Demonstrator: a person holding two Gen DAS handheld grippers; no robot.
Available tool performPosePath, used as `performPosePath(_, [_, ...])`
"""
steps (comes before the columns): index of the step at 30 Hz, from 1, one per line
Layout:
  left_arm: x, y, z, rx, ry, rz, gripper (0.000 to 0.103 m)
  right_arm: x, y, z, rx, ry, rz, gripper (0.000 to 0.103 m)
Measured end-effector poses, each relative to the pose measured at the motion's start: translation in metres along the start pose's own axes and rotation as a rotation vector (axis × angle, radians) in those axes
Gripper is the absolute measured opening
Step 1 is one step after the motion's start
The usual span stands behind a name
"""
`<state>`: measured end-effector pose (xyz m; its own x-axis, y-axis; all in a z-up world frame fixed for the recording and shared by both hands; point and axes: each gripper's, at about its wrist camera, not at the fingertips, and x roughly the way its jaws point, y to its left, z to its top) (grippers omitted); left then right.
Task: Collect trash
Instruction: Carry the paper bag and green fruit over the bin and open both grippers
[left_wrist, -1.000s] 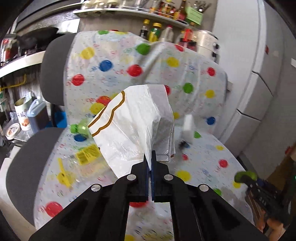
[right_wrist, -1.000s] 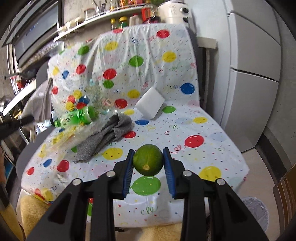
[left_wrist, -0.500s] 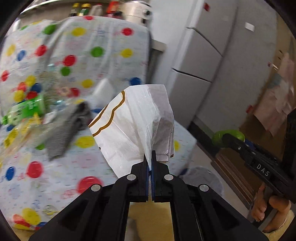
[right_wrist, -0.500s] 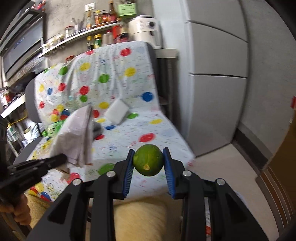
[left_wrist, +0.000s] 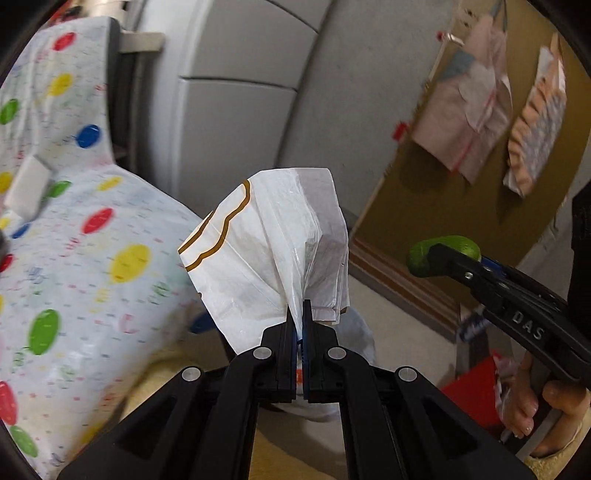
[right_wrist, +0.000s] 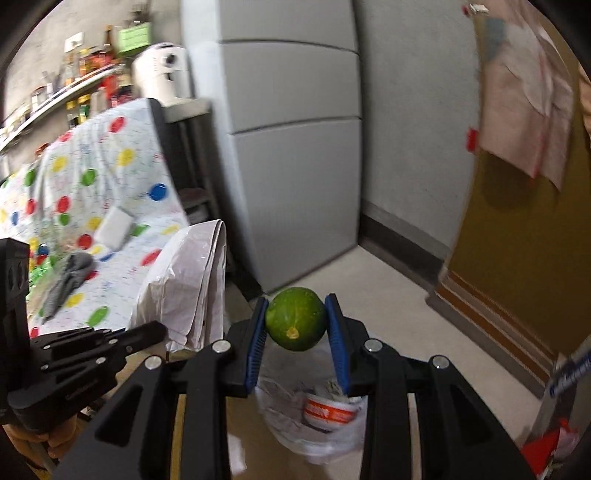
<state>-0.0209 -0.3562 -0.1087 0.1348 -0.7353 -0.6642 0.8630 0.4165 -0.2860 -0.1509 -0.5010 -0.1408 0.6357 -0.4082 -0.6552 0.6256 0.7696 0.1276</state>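
Observation:
My left gripper (left_wrist: 299, 314) is shut on a crumpled white plastic bag (left_wrist: 273, 251) with a brown wavy line; the bag (right_wrist: 188, 284) also shows at the left of the right wrist view. My right gripper (right_wrist: 297, 317) is shut on a round green fruit (right_wrist: 295, 318), seen too at the right of the left wrist view as the green fruit (left_wrist: 443, 251). Just below the fruit, on the floor, stands a bin lined with a white bag (right_wrist: 314, 424) that holds a red and white cup (right_wrist: 328, 410) and crumpled paper. The same bin (left_wrist: 358, 332) is mostly hidden behind the held bag.
A seat with a dotted cover (right_wrist: 110, 192) stands at the left, bearing a white sponge (right_wrist: 114, 229) and a grey cloth (right_wrist: 68, 280). A grey fridge (right_wrist: 291, 147) stands behind. A brown door (right_wrist: 517, 240) with hanging bags is at the right. Red packaging (right_wrist: 546, 446) lies on the floor.
Both grippers have swung right, away from the dotted seat and toward the floor by the fridge. The lined bin has come into view below the fruit. Both grips are unchanged.

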Motion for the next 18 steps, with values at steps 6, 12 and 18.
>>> performPosePath(6, [0.036,-0.011,-0.006,0.031,0.068,-0.020,0.002,0.028,-0.028,-0.013,0.063,0.056,-0.019,0.031])
performPosePath(12, [0.065,-0.022,0.002,0.053,0.087,-0.054,0.010,0.056,-0.048,-0.018,0.121,0.114,-0.029,0.032])
performPosePath(18, [0.082,-0.017,0.003,0.034,0.097,-0.049,0.056,0.064,-0.058,-0.016,0.164,0.110,-0.058,0.042])
